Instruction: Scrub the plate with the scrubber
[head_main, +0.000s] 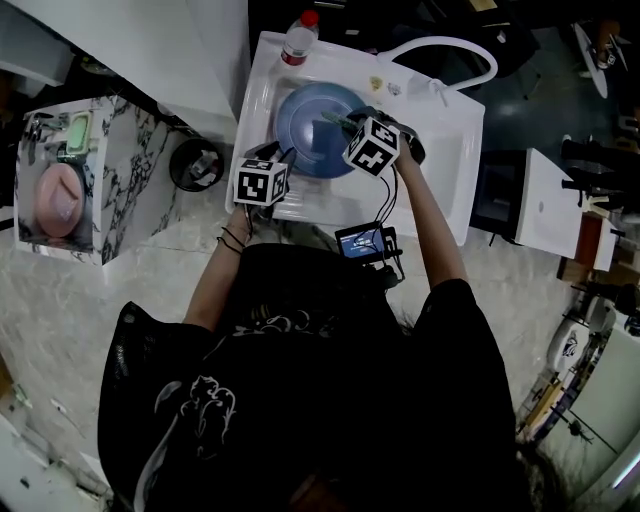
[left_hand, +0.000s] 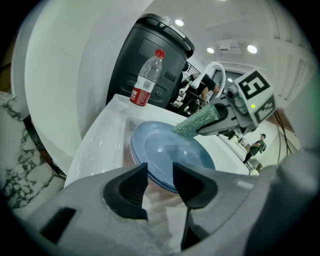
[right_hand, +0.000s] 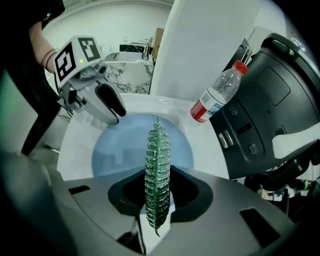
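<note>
A blue plate (head_main: 308, 140) lies in the white sink (head_main: 452, 150). My left gripper (head_main: 281, 160) is at the plate's near left rim; in the left gripper view its jaws (left_hand: 160, 181) stand close together with the plate (left_hand: 170, 150) rim between them. My right gripper (head_main: 352, 126) is shut on a green scrubber (head_main: 335, 120), held on edge. The scrubber (right_hand: 157, 165) sticks out past the right gripper (right_hand: 157, 202) over the plate (right_hand: 122, 145). Its tip (left_hand: 192, 125) is at the plate's far side. Whether it touches is unclear.
A water bottle (head_main: 298, 38) with a red cap stands on the sink's far corner, next to a dark bin (left_hand: 150, 55). A white faucet (head_main: 445, 48) arches over the far right. A marble counter (head_main: 130, 180) with a pink dish (head_main: 60, 197) stands left.
</note>
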